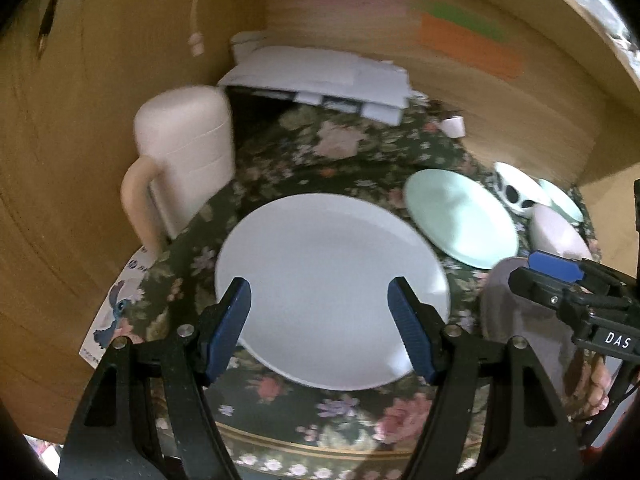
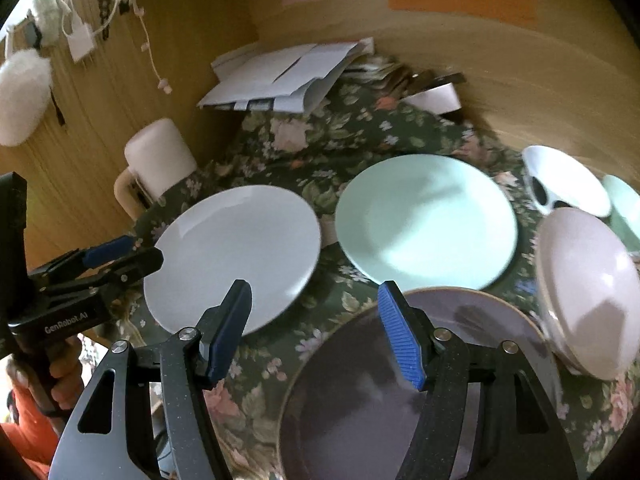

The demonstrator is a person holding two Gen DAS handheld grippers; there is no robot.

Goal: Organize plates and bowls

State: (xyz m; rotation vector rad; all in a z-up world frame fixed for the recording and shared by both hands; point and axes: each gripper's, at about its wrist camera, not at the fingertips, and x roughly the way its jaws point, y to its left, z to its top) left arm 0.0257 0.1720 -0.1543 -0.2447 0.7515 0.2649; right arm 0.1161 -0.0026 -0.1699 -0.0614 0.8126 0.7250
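Nearest to us in the left wrist view, the left gripper (image 1: 319, 300) holds its blue-padded fingers (image 1: 230, 328) apart with nothing between them, over the near half of a white plate (image 1: 332, 264) that lies flat on the floral cloth (image 1: 280, 152) of the counter. Beyond it to the right we see a mint plate (image 1: 460, 216), then a spotted bowl (image 1: 516, 192), a pink bowl (image 1: 556, 232) and the edge of a further mint dish (image 1: 560, 200), crowded and partly hidden behind one another. At the right edge the right gripper (image 1: 556, 268) enters sideways; we cannot read its fingers from here. It covers much of a greyish plate (image 1: 516, 320). A cream pitcher (image 1: 184, 160) stands at the left, motion-blurred, and a heap of papers (image 1: 320, 80) lies at the back.

In the right wrist view, the right gripper (image 2: 316, 304) also has its fingers (image 2: 400, 340) standing moderately wide and empty, above the cloth (image 2: 320, 128) between the white plate (image 2: 236, 252) and a dark plate (image 2: 380, 392) with a thin gold rim, whose near part is cut off by the frame. The mint plate (image 2: 428, 220) lies behind, just beside the white one. The pink bowl (image 2: 588, 292) appears tilted at the right, its foot hidden; the spotted bowl (image 2: 568, 180) sits beyond it. The left gripper (image 2: 108, 252) comes in at the left, a hand (image 2: 60, 372) on its handle.
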